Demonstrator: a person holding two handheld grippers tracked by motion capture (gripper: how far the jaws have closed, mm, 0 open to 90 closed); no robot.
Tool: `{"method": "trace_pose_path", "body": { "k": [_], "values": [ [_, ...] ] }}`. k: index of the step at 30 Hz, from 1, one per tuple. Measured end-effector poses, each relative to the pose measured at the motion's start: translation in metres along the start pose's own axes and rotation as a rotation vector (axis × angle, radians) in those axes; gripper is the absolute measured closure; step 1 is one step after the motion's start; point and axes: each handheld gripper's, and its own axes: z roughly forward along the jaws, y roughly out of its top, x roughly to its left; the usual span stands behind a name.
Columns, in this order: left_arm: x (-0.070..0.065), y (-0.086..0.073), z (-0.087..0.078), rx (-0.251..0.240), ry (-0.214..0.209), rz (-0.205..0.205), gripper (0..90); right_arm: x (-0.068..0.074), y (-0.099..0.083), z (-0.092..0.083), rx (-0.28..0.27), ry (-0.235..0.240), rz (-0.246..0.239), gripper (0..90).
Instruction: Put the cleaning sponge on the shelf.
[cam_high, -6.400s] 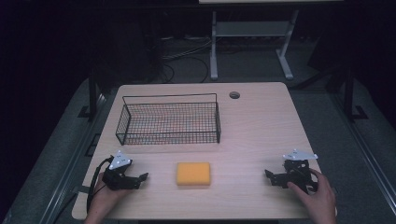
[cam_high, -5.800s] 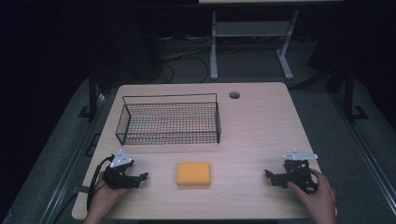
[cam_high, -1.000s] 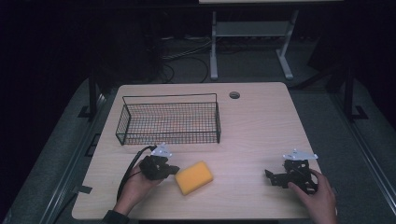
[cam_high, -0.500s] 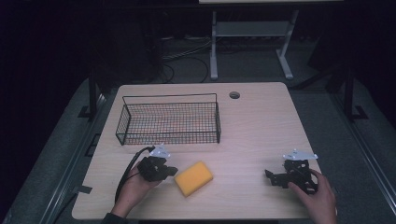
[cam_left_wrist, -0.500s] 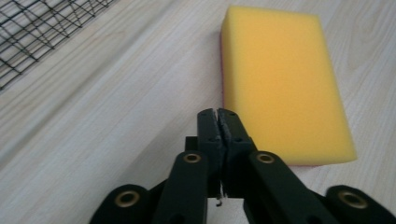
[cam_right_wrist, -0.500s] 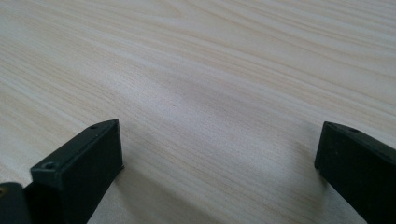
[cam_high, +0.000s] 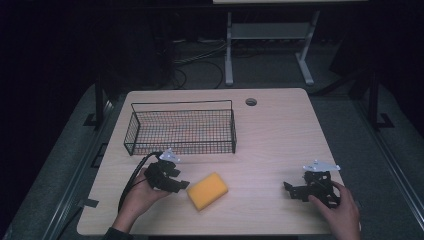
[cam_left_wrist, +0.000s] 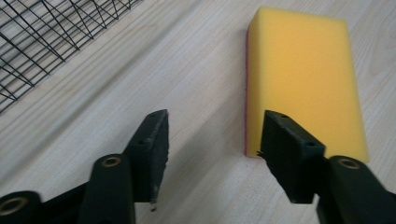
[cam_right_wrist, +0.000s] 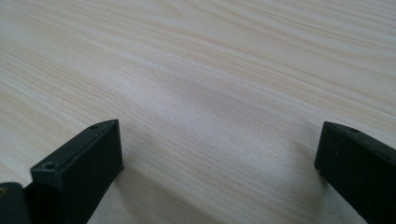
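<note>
The left hand-held gripper (cam_high: 181, 184) sits on the worktop (cam_high: 280, 130) just beside the sponge (cam_high: 207, 190), much nearer it than at the start, when it rested by the worktop's left front edge. Its jaws have just been opening and now stand fairly wide; in the left gripper view the sponge (cam_left_wrist: 303, 79) lies ahead of them, one jaw at its near corner, bare wood between the two, so nothing is gripped.

The sponge lies flat on the front middle of the worktop, in front of the basket (cam_high: 182, 127) and apart from it. Early on it lay square to the worktop's edge; now it is turned at a slant, its far end swung toward the right, as it already was a second ago.

The right hand-held gripper (cam_high: 295, 190) rests near the front right corner in the same spot as in every earlier frame. Its jaws are spread wide over bare wood (cam_right_wrist: 210, 93), holding nothing.
</note>
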Motion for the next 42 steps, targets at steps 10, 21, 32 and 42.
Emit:
{"method": "trace_pose_path", "body": {
  "k": [10, 21, 32, 42],
  "values": [
    [-0.010, 0.012, 0.001, 0.047, 0.014, 0.012, 12.9, 0.000, 0.000, 0.000, 0.000, 0.000, 0.000, 0.1],
    [-0.026, 0.028, 0.005, 0.057, -0.015, 0.047, 12.7, 0.000, 0.000, 0.000, 0.000, 0.000, 0.000, 0.1],
    [-0.040, 0.041, 0.017, 0.096, -0.033, 0.086, 12.8, 0.000, 0.000, 0.000, 0.000, 0.000, -0.001, 0.1],
    [-0.054, 0.048, 0.033, 0.126, -0.037, 0.107, 12.7, 0.000, 0.000, 0.000, 0.000, 0.000, 0.000, 0.1]
  ]
}}
